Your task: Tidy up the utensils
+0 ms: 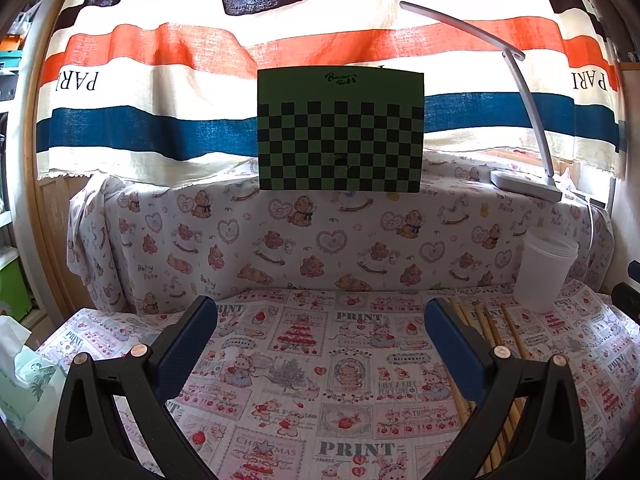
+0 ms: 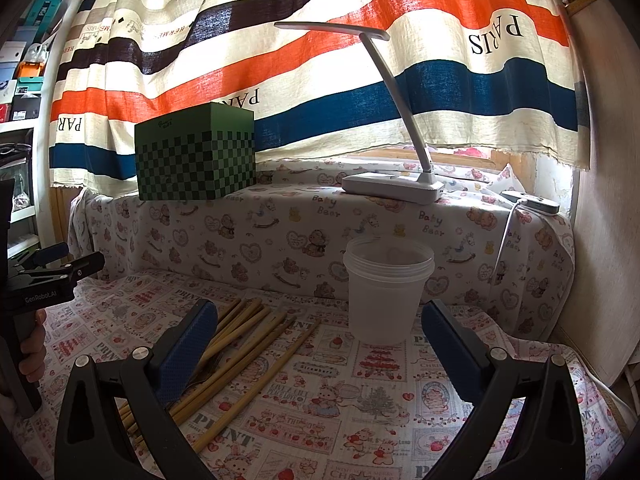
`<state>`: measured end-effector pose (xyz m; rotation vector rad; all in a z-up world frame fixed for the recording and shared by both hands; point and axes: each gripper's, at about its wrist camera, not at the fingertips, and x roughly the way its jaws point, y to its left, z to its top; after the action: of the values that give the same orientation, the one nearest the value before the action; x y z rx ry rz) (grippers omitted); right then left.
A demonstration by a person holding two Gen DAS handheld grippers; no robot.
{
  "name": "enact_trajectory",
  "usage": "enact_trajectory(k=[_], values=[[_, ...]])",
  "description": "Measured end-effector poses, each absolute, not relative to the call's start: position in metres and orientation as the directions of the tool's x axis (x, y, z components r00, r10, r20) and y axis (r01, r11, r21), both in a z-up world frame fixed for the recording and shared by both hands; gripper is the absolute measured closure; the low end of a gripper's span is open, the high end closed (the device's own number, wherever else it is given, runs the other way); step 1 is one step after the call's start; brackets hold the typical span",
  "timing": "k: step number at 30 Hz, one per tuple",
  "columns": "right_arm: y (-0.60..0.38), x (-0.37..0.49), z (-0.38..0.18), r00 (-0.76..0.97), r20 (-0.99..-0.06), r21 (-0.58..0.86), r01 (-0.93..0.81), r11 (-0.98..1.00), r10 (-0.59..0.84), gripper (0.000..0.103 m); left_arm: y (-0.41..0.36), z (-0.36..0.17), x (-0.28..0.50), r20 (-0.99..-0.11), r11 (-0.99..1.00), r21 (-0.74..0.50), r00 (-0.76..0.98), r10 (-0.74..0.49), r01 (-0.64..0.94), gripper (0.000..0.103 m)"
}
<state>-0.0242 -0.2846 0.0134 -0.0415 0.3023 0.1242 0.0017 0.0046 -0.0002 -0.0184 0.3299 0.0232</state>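
Note:
Several bamboo chopsticks (image 2: pixel 256 356) lie loose on the printed tablecloth, left of a translucent white plastic cup (image 2: pixel 386 290) that stands upright and looks empty. My right gripper (image 2: pixel 320 344) is open and empty, hovering over the cloth with its left finger above the chopsticks and the cup just beyond the fingertips. My left gripper (image 1: pixel 320 344) is open and empty over bare cloth; the chopsticks (image 1: pixel 496 336) lie under and past its right finger, and the cup (image 1: pixel 546 272) stands at the far right. The left gripper also shows at the left edge of the right wrist view (image 2: pixel 60 264).
A green checkered box (image 1: pixel 340 130) and a white desk lamp (image 2: pixel 394 186) stand on the raised ledge behind the table. A striped curtain (image 1: pixel 240 60) hangs behind. A pale green plastic bag (image 1: pixel 28 380) lies at the table's left edge. A white cable (image 2: pixel 506 236) hangs down the ledge.

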Motion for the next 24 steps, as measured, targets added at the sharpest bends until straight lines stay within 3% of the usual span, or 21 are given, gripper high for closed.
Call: enact_trajectory(k=[24], values=[[-0.2848,-0.0246,0.0135,0.947,-0.3,-0.022,-0.128,0.992,0.116,0.0,0.0036,0.0008,0.0014,-0.321,1.0,-0.01,0.947,0.019,-0.024,0.0]])
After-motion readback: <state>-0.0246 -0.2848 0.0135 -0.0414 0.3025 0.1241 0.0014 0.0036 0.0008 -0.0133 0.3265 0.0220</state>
